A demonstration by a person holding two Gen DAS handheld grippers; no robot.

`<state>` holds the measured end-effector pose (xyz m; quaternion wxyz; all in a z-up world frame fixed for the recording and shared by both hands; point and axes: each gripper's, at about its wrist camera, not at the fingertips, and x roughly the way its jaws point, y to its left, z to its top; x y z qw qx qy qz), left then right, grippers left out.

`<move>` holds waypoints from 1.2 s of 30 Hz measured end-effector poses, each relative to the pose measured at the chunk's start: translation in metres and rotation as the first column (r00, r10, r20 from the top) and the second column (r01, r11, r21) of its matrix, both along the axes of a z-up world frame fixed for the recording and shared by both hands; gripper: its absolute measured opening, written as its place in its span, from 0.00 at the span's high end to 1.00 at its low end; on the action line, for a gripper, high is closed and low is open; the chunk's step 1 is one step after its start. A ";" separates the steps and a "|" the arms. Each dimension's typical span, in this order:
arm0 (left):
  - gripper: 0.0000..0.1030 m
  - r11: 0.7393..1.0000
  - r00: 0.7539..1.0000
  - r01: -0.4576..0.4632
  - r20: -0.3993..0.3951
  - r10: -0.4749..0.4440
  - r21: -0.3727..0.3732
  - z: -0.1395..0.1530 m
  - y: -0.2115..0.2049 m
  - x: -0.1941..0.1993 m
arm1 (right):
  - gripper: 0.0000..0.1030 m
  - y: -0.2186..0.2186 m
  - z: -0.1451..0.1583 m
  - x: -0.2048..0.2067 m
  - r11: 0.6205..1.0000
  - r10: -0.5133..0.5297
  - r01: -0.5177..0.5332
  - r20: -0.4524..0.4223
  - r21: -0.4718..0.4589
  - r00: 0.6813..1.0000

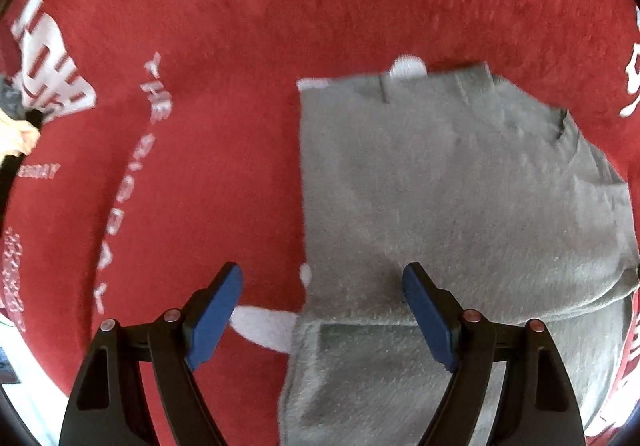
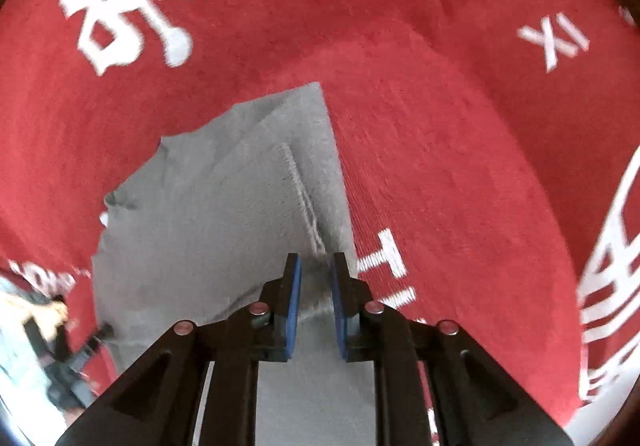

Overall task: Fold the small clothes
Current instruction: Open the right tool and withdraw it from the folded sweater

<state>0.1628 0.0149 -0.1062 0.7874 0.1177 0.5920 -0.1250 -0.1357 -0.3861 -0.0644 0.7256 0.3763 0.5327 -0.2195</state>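
A red cloth (image 1: 240, 26) with white printed lettering covers the whole work surface; its nap looks short and velvety, and it ridges up in soft wrinkles in the right wrist view.

On it lies the garment (image 1: 460, 186), a small grey piece of fuzzy, fleece-like knit, already partly folded: one straight edge runs down its left side, and a layer lies doubled over near the bottom of the left wrist view. A stitched seam (image 2: 304, 198) runs toward the right gripper.

The left gripper (image 1: 322, 294) hangs above the garment's near left edge, jaws spread wide and holding nothing; one blue pad sits over the red cloth, the other over grey fabric. It seems poised to take that edge.

The right gripper (image 2: 316, 286) has its jaws drawn in narrow, with grey fabric bunched between the blue pads. It appears to pinch a fold of the garment near its right edge, probably to lift that side for the next fold, though how firmly it bites is hard to tell.

The knit looks limp and light, so it should drape and slip easily.
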 end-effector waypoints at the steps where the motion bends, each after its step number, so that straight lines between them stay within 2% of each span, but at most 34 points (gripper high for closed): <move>1: 0.19 1.000 1.000 -0.006 0.019 0.006 -0.010 0.006 0.000 0.000 | 0.84 0.005 0.006 0.003 0.999 0.034 -0.034 -0.009 -0.038 0.999; 2: 0.19 1.000 0.999 -0.016 0.037 0.017 -0.019 0.011 0.000 0.002 | 0.84 0.014 0.014 0.010 0.993 0.082 -0.083 -0.017 -0.087 0.996; 5: 0.19 0.999 0.999 -0.036 0.039 0.037 -0.008 0.007 -0.004 0.017 | 0.84 0.034 0.020 0.036 0.969 0.195 -0.195 -0.017 -0.153 0.981; 9: 0.19 0.996 1.000 -0.026 0.017 0.025 0.080 -0.021 -0.014 0.034 | 0.84 0.044 0.002 0.066 0.959 0.250 -0.251 -0.023 -0.130 0.968; 11: 0.18 0.999 0.999 -0.019 0.029 0.018 0.042 -0.024 -0.009 0.032 | 0.84 0.045 -0.019 0.071 0.957 0.267 -0.274 -0.074 -0.093 0.961; 13: 0.14 0.999 1.000 -0.008 0.030 0.007 0.050 -0.023 -0.004 0.032 | 0.84 0.042 -0.023 0.065 0.958 0.270 -0.273 -0.042 -0.092 0.962; 17: 0.14 0.999 1.000 -0.020 -0.003 0.020 0.040 -0.023 0.007 0.033 | 0.84 0.036 -0.013 0.049 0.966 0.244 -0.246 -0.044 -0.082 0.969; 19: 0.14 0.998 0.999 -0.036 -0.025 0.038 0.053 -0.020 0.010 0.033 | 0.78 0.034 -0.010 0.043 0.972 0.224 -0.225 -0.031 -0.061 0.974; 21: 0.14 0.997 0.999 -0.038 -0.035 0.041 0.062 -0.017 0.012 0.032 | 0.63 0.034 -0.007 0.034 0.978 0.205 -0.206 -0.027 -0.031 0.978; 22: 0.14 0.997 0.998 -0.034 -0.042 0.037 0.063 -0.015 0.012 0.029 | 0.62 0.037 -0.007 0.029 0.979 0.203 -0.203 -0.024 -0.016 0.979; 28: 0.14 0.997 0.997 0.022 -0.081 -0.016 0.069 -0.006 0.007 0.004 | 0.59 0.056 0.003 0.008 0.973 0.230 -0.230 -0.044 0.008 0.972; 36: 0.14 0.998 0.991 0.045 -0.130 -0.039 0.044 0.008 -0.005 -0.031 | 0.58 0.066 0.010 -0.016 0.968 0.246 -0.243 -0.065 0.056 0.967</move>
